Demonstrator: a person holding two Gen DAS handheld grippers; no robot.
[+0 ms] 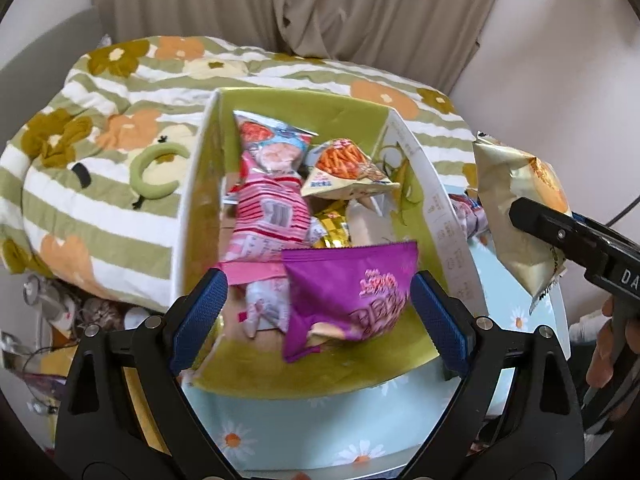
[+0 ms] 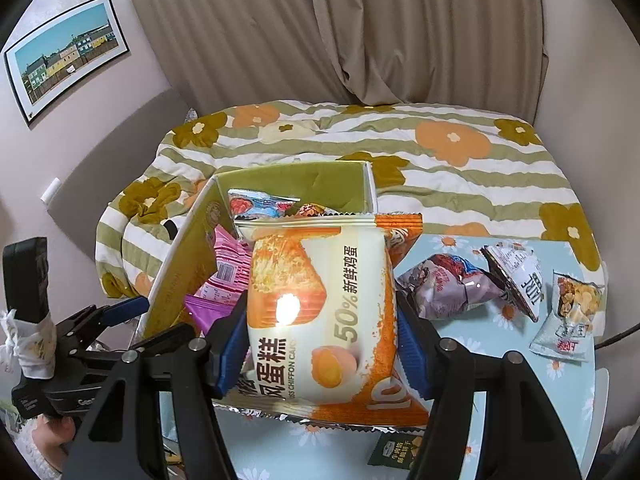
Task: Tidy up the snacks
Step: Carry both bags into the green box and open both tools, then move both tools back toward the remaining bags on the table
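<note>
A green-lined cardboard box [image 1: 320, 108] stands on the small table. It holds a pink snack bag [image 1: 268, 208], an orange-and-cream bag [image 1: 344, 168] and a purple bag [image 1: 352, 292]. My left gripper [image 1: 318, 312] is open just above the purple bag at the box's near end, touching nothing. My right gripper [image 2: 320, 344] is shut on a chiffon cake packet [image 2: 320, 312], held in the air beside the box [image 2: 280, 178]. The packet also shows at the right of the left wrist view [image 1: 520, 216].
On the daisy-print tablecloth [image 2: 480, 360], right of the box, lie a grey-purple bag [image 2: 448, 284], a white cup-shaped packet [image 2: 516, 276], a small clear packet [image 2: 568, 312] and a dark green packet [image 2: 394, 452]. A flowered quilt [image 2: 440, 160] lies behind.
</note>
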